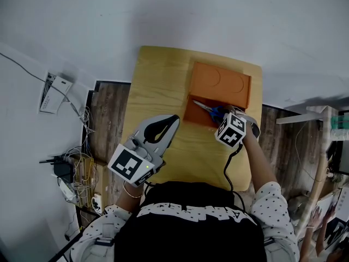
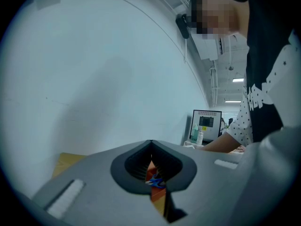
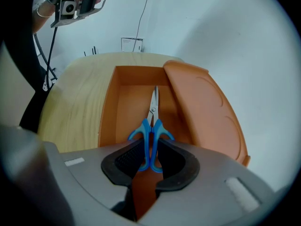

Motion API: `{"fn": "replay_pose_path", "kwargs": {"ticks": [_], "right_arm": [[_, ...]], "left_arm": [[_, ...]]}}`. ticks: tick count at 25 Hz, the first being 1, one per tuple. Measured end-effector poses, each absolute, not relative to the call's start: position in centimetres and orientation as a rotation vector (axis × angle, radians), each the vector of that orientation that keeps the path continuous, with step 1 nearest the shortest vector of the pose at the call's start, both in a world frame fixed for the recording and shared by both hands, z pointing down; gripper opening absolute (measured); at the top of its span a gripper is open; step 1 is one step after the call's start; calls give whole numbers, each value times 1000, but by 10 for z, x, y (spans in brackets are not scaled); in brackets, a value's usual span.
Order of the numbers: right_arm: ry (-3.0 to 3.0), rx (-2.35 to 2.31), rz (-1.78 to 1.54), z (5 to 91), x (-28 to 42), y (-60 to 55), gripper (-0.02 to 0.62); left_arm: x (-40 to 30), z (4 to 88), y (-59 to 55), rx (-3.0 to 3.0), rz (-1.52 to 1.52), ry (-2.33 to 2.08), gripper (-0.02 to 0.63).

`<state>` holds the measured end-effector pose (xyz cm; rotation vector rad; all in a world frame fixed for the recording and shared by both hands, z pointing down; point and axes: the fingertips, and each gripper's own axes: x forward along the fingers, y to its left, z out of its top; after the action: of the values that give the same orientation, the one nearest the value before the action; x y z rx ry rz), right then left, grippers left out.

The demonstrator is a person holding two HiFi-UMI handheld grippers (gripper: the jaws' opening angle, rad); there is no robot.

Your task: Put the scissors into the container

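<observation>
Scissors [image 3: 151,126] lie inside orange box [image 3: 107,112], blades pointing toward far wall, blue handles at near end. Right gripper [image 3: 150,157] jaws apart, straddling handles, no clear squeeze. Lid [image 3: 207,107] leans beside box. Box on wooden table [image 1: 158,86]. Left gripper [image 1: 172,121] jaws together, empty, held above table.

container [image 3: 109,108] open above, lid [image 3: 203,108] propped along one wall

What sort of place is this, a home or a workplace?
Likely an office or lab: a computer monitor, ceiling strip lights, and loose cables beside the small wooden table.
</observation>
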<state>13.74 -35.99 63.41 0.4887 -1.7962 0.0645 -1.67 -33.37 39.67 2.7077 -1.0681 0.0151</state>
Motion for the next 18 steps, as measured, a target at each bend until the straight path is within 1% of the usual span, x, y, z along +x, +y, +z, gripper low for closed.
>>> {"fn": "replay_pose_path", "kwargs": {"ticks": [4,8,15,18], "right_arm": [[-1799,504,83,634,141,-360,109],[-1813,515,89,633,140,-362,127],[-1854,666,117,613,145,-365,95],[-1889,765,133,598,148,-365,53]], "left_arm": [[-17,395,-332,2706,9,-1075,0],[-17,395,-332,2709,12,-1075,2],[-16,389,-327,2724,1,-1072,0],[-13,386,-322,2734,1,-1073,2]]}}
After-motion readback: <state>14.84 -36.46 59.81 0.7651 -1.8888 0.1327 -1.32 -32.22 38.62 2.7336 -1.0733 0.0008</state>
